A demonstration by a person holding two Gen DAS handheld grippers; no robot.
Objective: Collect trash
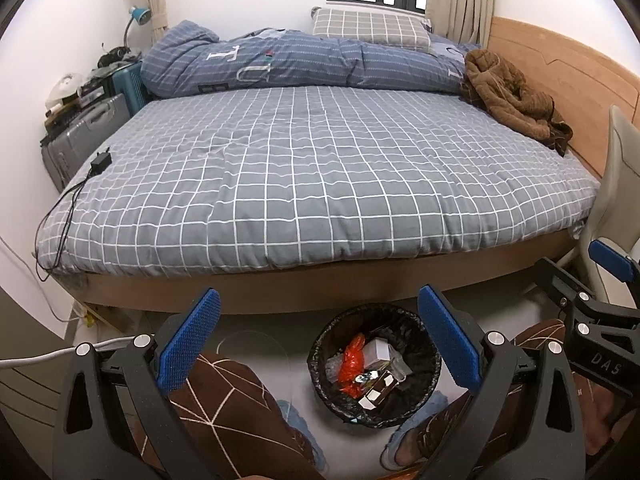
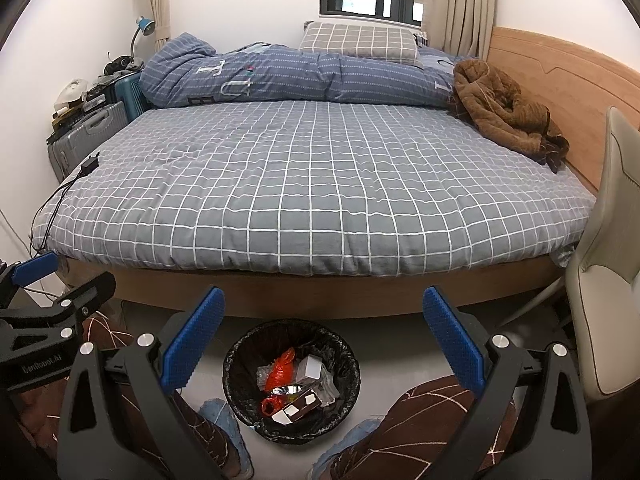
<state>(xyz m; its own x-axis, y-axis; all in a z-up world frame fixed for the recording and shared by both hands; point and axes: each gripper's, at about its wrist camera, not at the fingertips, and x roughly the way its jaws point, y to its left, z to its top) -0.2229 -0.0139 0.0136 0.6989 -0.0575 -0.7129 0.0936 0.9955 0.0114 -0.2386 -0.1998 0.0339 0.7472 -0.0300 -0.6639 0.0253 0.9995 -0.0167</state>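
A round bin with a black liner (image 1: 420, 332) stands on the floor in front of the bed, between my knees. It holds trash: an orange plastic bag (image 1: 352, 360), a white box (image 1: 378, 352) and shiny wrappers. The bin also shows in the right wrist view (image 2: 240, 344). My left gripper (image 1: 320, 340) is open and empty, held above the bin. My right gripper (image 2: 324, 338) is open and empty, also above the bin. The right gripper shows at the right edge of the left wrist view (image 1: 612, 264); the left gripper shows at the left edge of the right wrist view (image 2: 36, 268).
A bed with a grey checked sheet (image 1: 320, 168) fills the view. On it lie a blue duvet (image 1: 300, 64), a brown garment (image 1: 516, 100) and a black charger with cable (image 1: 100, 162). Suitcases (image 1: 88, 132) stand at the left, a beige chair (image 2: 600, 280) at the right.
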